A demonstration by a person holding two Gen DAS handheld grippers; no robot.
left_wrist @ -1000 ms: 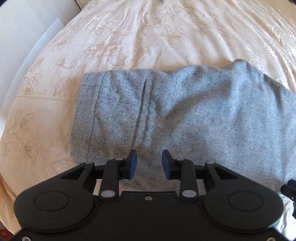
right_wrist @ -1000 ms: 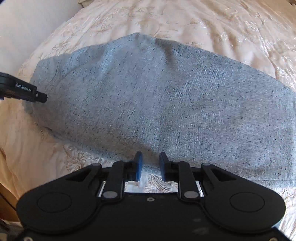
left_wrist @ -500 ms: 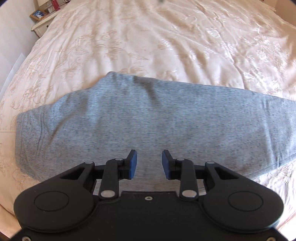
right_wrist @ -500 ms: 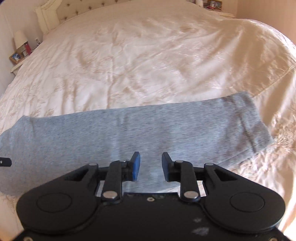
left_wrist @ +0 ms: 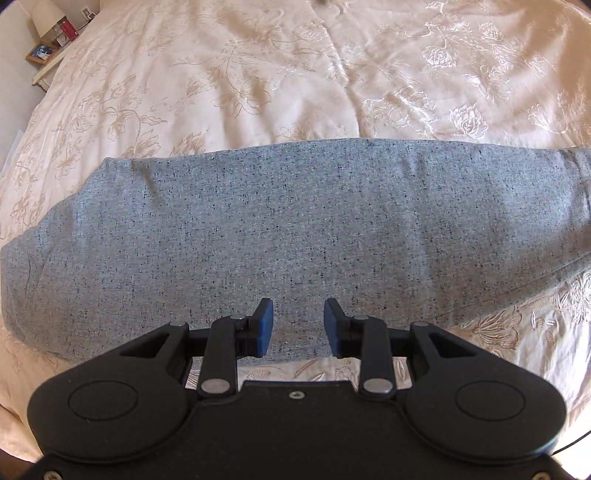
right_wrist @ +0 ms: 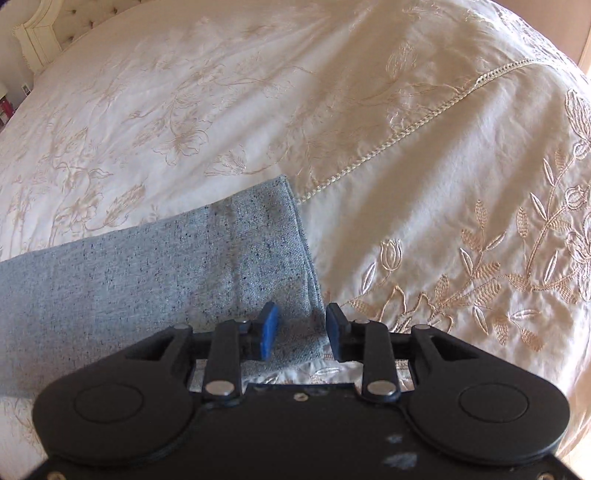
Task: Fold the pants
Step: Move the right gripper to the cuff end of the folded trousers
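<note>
Shifted sideways along the pants since a second ago: left view gone from the hemmed end to the broad middle; right view gone from mid-fabric to the far hem corner.

Left gripper [left_wrist: 298, 328]: jaws spread, blue pads apart, nothing pinched. Hovering above near edge of pants [left_wrist: 288, 229], grey fabric visible through the gap. Contact with cloth: cannot tell.

Right gripper [right_wrist: 303, 330]: jaws opening, gap wider than a second ago. Near hem corner of pants [right_wrist: 147, 280] showing in the gap; pads not pressing on it. Left pad over fabric, right pad over bedspread [right_wrist: 443, 184].

Pants: grey speckled knit, lying flat as a long band across the bed, doubled lengthwise by the look of it. Stitched hem at the right end, just short of a lace trim line [right_wrist: 406, 127] in the cover.

Bedspread [left_wrist: 295, 74]: cream, embroidered flowers and leaves, creased, sunlit on the right side.

Beyond: tufted headboard [right_wrist: 55, 22] at upper left of right view. Nightstand [left_wrist: 46, 64] at upper left of left view, carrying lamp [left_wrist: 46, 16], framed picture [left_wrist: 40, 52], red item [left_wrist: 68, 27].
</note>
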